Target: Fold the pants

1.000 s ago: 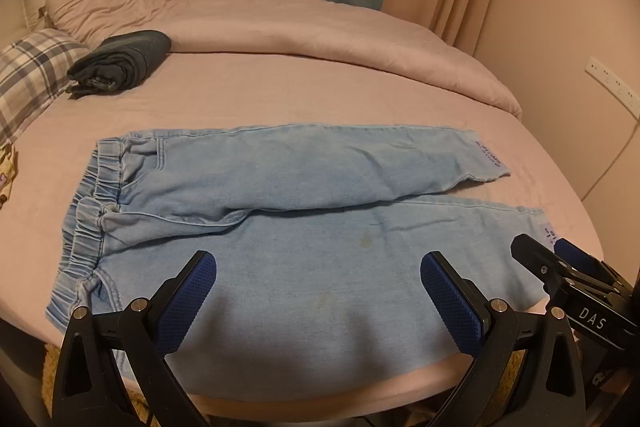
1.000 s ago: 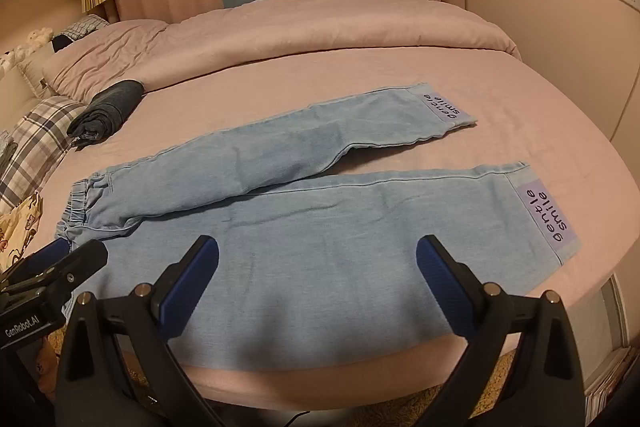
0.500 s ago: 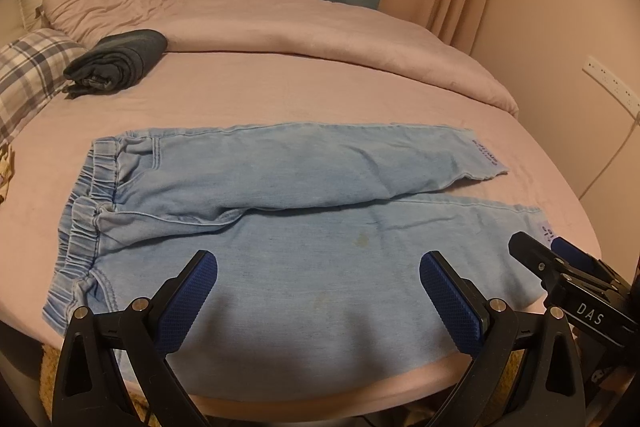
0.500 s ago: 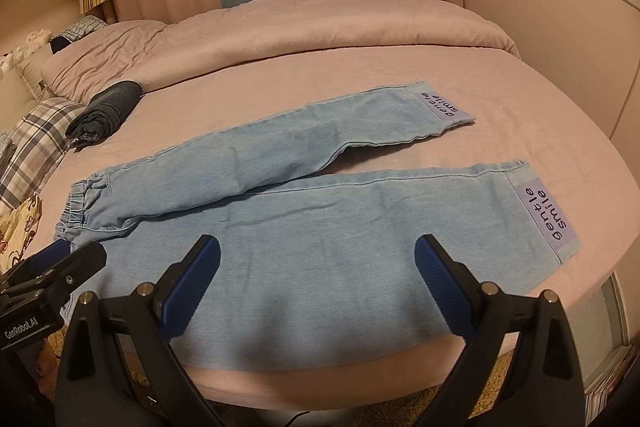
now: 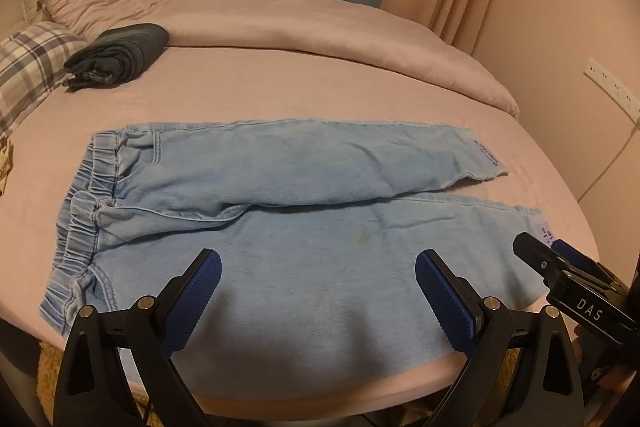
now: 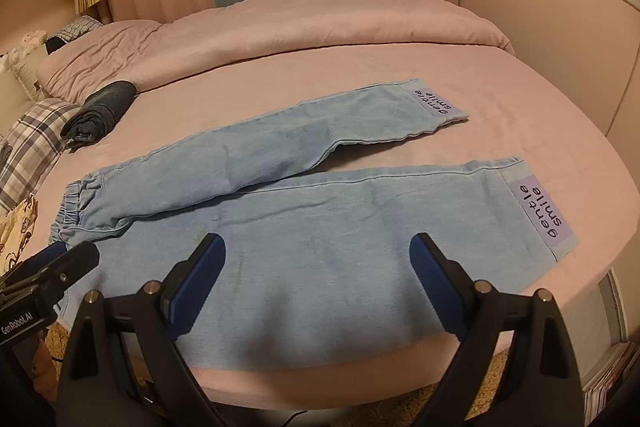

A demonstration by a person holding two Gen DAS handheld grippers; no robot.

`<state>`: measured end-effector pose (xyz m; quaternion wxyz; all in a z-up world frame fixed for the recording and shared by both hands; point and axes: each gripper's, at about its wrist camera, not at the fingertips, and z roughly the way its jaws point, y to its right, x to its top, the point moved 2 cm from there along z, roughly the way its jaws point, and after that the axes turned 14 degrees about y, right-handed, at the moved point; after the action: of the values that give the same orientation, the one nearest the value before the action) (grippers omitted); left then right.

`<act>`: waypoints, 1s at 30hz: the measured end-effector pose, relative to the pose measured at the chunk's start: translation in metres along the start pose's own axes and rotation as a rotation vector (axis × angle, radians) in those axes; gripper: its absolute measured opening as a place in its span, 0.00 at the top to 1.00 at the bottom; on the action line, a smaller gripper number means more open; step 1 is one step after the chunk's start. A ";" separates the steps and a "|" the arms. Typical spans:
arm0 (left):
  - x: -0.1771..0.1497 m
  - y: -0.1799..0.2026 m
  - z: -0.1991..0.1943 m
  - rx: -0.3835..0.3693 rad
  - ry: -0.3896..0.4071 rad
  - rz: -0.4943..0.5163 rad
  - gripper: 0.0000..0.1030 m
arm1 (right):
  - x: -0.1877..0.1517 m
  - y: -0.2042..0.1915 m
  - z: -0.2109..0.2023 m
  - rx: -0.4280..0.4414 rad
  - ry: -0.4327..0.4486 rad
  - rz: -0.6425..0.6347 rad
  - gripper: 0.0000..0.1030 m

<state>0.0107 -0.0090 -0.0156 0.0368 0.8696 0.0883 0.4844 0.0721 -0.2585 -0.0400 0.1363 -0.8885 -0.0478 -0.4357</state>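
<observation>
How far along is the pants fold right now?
Done: the light blue pants lie spread flat on the bed, legs apart, no fold made. In hand: nothing; the left gripper and right gripper hover open over the near leg, their jaws having just narrowed slightly. Left: every fold.

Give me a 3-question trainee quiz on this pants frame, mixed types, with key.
1. True or false: the light blue jeans are already folded in half.
2. What is the left gripper holding? A) a jeans leg B) nothing C) the waistband
3. Fill in: the dark folded garment lies beside the ____ pillow.

Key: 1 false, they lie flat on the bed with legs apart. 2 B, jaws open, as on the right gripper, both just closing slightly. 3 plaid.
</observation>
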 end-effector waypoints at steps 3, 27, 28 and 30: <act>0.000 -0.004 0.002 0.005 -0.011 -0.013 0.11 | 0.000 0.003 0.001 -0.004 -0.003 0.005 0.11; -0.003 -0.024 0.007 0.116 -0.055 -0.012 0.11 | 0.000 0.030 0.004 -0.042 -0.011 0.050 0.11; -0.002 -0.029 0.007 0.130 -0.054 -0.012 0.11 | 0.000 0.034 0.004 -0.048 -0.010 0.053 0.11; -0.002 -0.045 0.007 0.186 -0.054 -0.014 0.11 | 0.001 0.047 0.003 -0.069 -0.002 0.063 0.11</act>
<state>0.0100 0.0348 -0.0274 -0.0382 0.8814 0.1381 0.4501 0.0848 -0.3030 -0.0501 0.1194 -0.8941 -0.0047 -0.4317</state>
